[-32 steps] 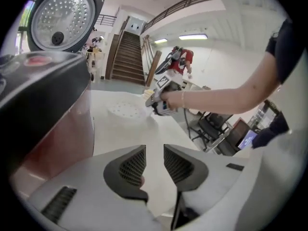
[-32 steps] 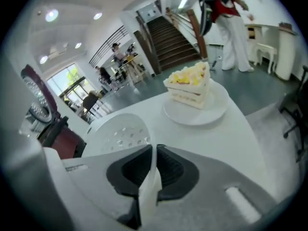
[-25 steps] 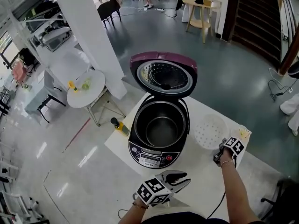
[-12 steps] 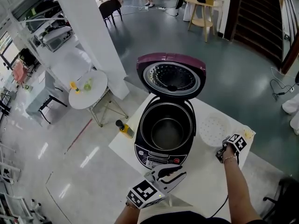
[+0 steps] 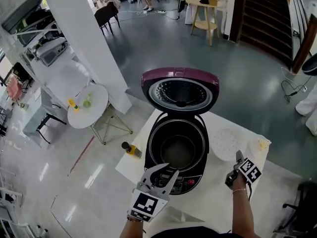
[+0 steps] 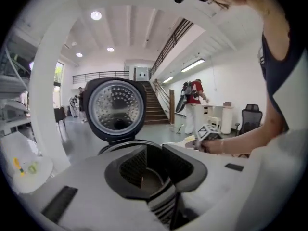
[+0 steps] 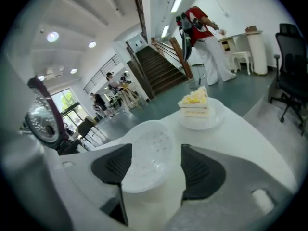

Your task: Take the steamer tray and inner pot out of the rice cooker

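Note:
The rice cooker (image 5: 178,175) stands on the white table (image 5: 218,197) with its purple lid (image 5: 180,90) up. The dark inner pot (image 5: 177,150) sits inside it. The white steamer tray (image 5: 227,144) lies on the table to the cooker's right. My right gripper (image 5: 237,158) is just short of it. Its jaws are opening and the steamer tray (image 7: 147,153) lies beyond the pads, untouched. My left gripper (image 5: 166,171) points at the cooker's front. In the left gripper view its jaws stand a little apart with nothing between them, and the lid (image 6: 117,107) shows beyond.
A slice of cake on a plate (image 7: 195,102) sits at the table's far right corner, beyond the tray. A small yellow bottle (image 5: 130,148) stands on the floor left of the table. A round white side table (image 5: 88,103) and a white pillar (image 5: 84,38) are further left.
My left gripper swung from pointing right below the cooker to pointing at its front. My right gripper drew back from the steamer tray and its jaws parted. The tray stays on the table.

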A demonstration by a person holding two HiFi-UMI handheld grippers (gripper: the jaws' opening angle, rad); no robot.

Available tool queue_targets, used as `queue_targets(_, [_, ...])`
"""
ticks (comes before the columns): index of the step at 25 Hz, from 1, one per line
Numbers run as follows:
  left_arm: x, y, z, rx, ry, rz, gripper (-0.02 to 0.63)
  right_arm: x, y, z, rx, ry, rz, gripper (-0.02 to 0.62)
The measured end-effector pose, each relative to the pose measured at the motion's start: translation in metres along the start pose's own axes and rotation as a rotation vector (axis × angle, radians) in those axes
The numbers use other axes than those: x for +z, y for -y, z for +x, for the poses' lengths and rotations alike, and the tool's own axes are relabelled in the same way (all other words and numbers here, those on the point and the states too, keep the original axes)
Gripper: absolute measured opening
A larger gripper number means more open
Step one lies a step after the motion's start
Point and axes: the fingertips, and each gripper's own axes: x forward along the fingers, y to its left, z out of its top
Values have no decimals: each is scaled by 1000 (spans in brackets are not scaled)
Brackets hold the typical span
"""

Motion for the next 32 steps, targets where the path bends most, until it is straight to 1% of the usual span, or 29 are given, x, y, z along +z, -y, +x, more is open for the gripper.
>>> queue_targets(1, [0, -17, 2, 60, 4, 0, 98, -3, -24, -13, 58, 11, -59, 317])
queue_targets(2, [-1, -35, 6, 120, 8, -7, 100, -7, -53, -25, 124, 17, -148, 340])
queue_targets(4, [-5, -66, 15, 223, -5, 1, 114, -16, -123, -49, 259, 28, -395, 360])
queue_targets(5, [-10, -80, 21, 263, -29, 30, 139, -19, -158, -60, 315, 39, -521, 368])
queue_targets(6, [-16, -92, 26, 292, -65, 68, 194, -21, -189, -70, 357, 56, -637, 370])
queue_targets(7, [-22, -101, 32, 301, -109, 102, 235, -23, -215, -78, 384, 73, -744, 374])
queue_targets(8, [-30, -106, 39, 287, -162, 127, 267, -26, -236, -82, 395, 82, -849, 380])
queue_targets(9, [-40, -109, 48, 253, -222, 142, 316, -32, -251, -83, 389, 77, -955, 382])
queue_targets(10, [-50, -110, 55, 214, -285, 154, 367, -40, -261, -81, 365, 54, -1064, 394])
queue_targets(12, [-62, -117, 66, 164, -379, 186, 419, -60, -267, -67, 285, -37, -1259, 414])
queue_targets(13, [-65, -123, 70, 158, -408, 210, 430, -70, -266, -57, 251, -99, -1330, 419])
queue_targets(15, [-73, -135, 78, 153, -485, 264, 433, -84, -264, -40, 212, -215, -1410, 423])
queue_targets(16, [-81, -140, 82, 150, -548, 298, 433, -86, -264, -34, 195, -253, -1438, 423])
queue_targets(18, [-101, -151, 88, 146, -682, 394, 433, -87, -263, -21, 149, -289, -1502, 423])
queue_targets(19, [-108, -154, 91, 142, -721, 427, 433, -87, -263, -15, 127, -299, -1530, 423])
queue_targets(20, [-112, -156, 96, 131, -735, 431, 433, -88, -262, -9, 108, -312, -1550, 423])
queue_targets(22, [-115, -157, 107, 101, -729, 387, 433, -91, -259, 2, 81, -357, -1584, 423])
queue_targets(23, [-118, -158, 111, 96, -735, 379, 433, -93, -258, 7, 70, -385, -1601, 423])
queue_targets(26, [-135, -169, 116, 120, -822, 435, 433, -101, -260, 20, 54, -440, -1643, 423])
queue_targets(27, [-140, -172, 118, 129, -846, 441, 433, -102, -262, 24, 47, -445, -1661, 422])
queue_targets(29, [-141, -178, 122, 154, -861, 426, 431, -102, -263, 30, 13, -442, -1701, 422])
queue_targets(30, [-139, -182, 124, 174, -858, 414, 417, -99, -263, 31, -5, -430, -1712, 413])
queue_targets(31, [-138, -187, 124, 191, -850, 399, 345, -95, -264, 32, -17, -412, -1712, 400])
queue_targets(32, [-137, -190, 125, 197, -839, 376, 282, -92, -265, 32, -16, -397, -1701, 344])
